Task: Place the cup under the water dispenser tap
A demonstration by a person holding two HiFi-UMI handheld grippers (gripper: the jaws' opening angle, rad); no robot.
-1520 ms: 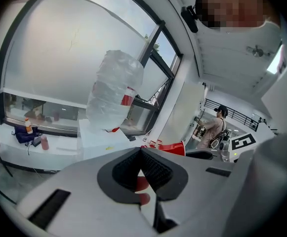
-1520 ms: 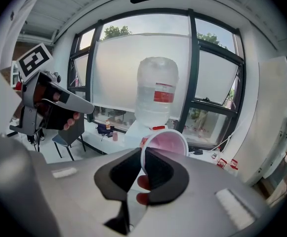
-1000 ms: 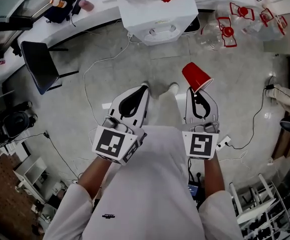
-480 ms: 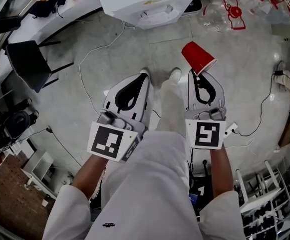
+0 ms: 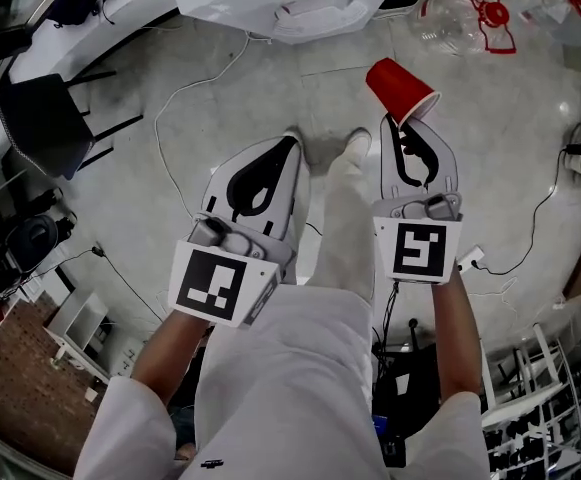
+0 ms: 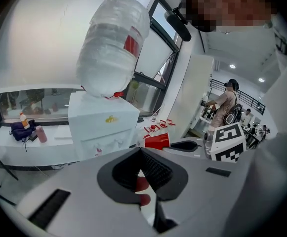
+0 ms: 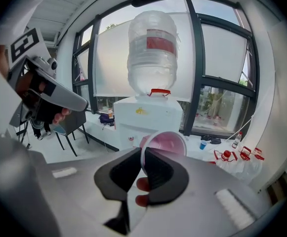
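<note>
Carry stage, placing not yet done. The right gripper pinches the red cup by its rim, one jaw inside the mouth and one outside. The cup lies tipped on its side in the air above the floor, short of the water dispenser. In the right gripper view its pale inside faces the camera.

The left gripper has its jaws pressed together with nothing between them, level with the right one.

Left to do: close the gap to the dispenser front, turn the cup upright, and set it under a tap. The taps show only as small marks in the front recess, too small to tell apart.

Room: floor straight ahead is bare. A white cable trails from the dispenser's left side. A dark chair stands well to the left, and clear jugs with red handles lie by the dispenser's right corner. The approach looks freest straight on.
</note>
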